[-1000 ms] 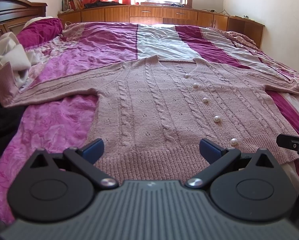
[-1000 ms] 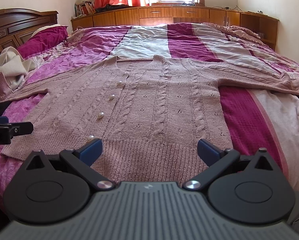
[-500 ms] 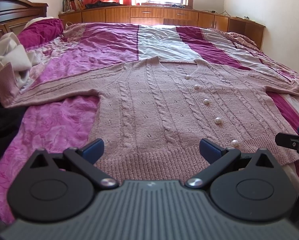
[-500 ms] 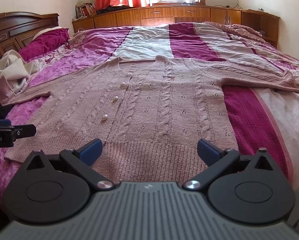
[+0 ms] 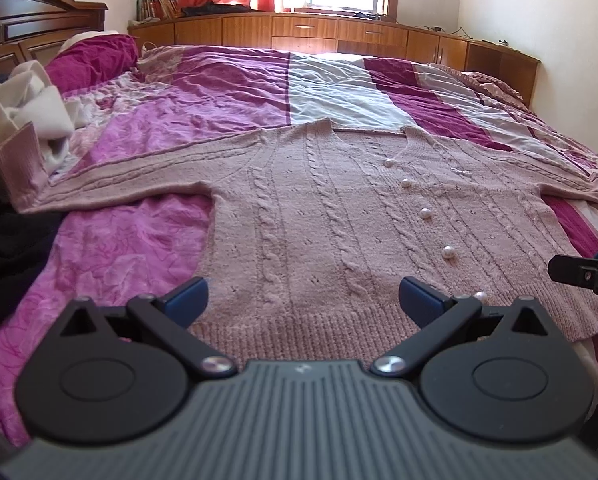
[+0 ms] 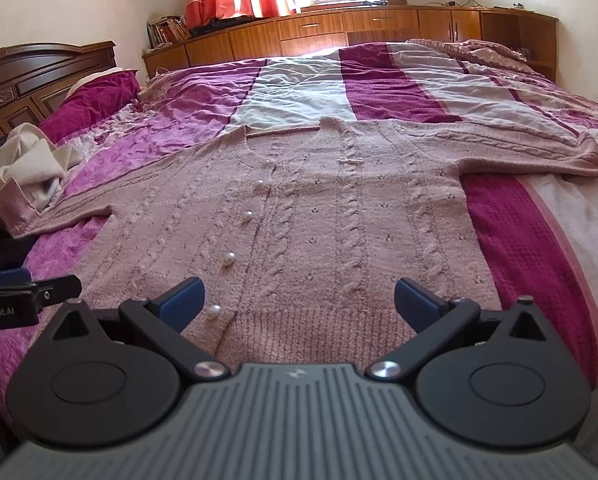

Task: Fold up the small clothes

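Observation:
A pink cable-knit cardigan (image 5: 323,216) with pearl buttons lies flat, front up, on the bed, sleeves spread out to both sides. It also fills the right wrist view (image 6: 339,232). My left gripper (image 5: 303,300) is open and empty, hovering over the left part of the ribbed hem. My right gripper (image 6: 297,300) is open and empty over the right part of the hem. Each gripper shows at the edge of the other's view: the right one (image 5: 583,276), the left one (image 6: 23,292).
The bed has a purple, white and magenta striped cover (image 5: 227,92). A cream garment pile (image 5: 23,108) and a dark cloth (image 5: 7,248) lie at the left by the wooden headboard (image 6: 31,76). Wooden cabinets (image 6: 339,28) line the far wall.
Both grippers have tilted up and drawn back slightly over the hem. The cardigan has not moved. Both stay open.

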`<state>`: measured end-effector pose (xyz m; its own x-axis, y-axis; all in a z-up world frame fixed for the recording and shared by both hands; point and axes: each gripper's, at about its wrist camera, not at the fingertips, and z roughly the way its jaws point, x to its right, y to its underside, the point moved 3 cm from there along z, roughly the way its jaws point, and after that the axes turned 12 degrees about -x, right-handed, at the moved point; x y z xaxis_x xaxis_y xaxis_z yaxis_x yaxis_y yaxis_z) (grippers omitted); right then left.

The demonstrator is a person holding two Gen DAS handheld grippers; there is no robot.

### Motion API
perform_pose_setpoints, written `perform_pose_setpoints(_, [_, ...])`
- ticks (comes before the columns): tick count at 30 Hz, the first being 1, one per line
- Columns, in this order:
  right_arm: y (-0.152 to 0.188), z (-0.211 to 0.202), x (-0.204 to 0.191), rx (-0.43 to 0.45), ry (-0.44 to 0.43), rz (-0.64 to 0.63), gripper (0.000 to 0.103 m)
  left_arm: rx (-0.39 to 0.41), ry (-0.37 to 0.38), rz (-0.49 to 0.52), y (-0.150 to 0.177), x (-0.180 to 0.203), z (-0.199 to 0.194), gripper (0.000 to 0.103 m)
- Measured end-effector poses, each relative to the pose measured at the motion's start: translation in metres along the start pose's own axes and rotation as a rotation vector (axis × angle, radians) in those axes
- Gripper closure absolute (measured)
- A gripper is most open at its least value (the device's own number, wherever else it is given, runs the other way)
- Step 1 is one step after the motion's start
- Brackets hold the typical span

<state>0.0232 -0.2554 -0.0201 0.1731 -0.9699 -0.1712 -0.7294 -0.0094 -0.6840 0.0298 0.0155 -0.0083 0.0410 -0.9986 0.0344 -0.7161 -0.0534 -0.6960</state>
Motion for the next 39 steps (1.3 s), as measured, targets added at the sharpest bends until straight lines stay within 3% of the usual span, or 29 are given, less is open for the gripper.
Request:
perform_pose_setpoints(9, [-0.026,0.0,-0.032,0.04,-0.041,-0.073,0.0,-0.014,-0.035,-0.097,-0.016,-0.032,-0.005,0.0])
perform_pose_setpoints(14, [-0.048,0.003,-0.059,0.051,-0.164,-0.083,0.0,-0.006,-0.024,-0.131,-0.026,-0.048,-0.007,0.0])
perform_pose_setpoints(26, [-0.092,0.016,-0.133,0.119,-0.189,-0.174,0.0,0.057,-0.076,-0.138,-0.064,-0.096,0.004,0.0])
perform_pose_setpoints(36, [-0.117,0.071,-0.176,0.104,-0.201,-0.113,0.0,0.085,-0.182,-0.248,-0.074,-0.171,0.013,0.0])
perform_pose_setpoints(39, [-0.12,0.09,-0.196,0.099,-0.243,-0.16,0.0,0.091,-0.21,-0.295,-0.076,-0.197,0.019,0.0])
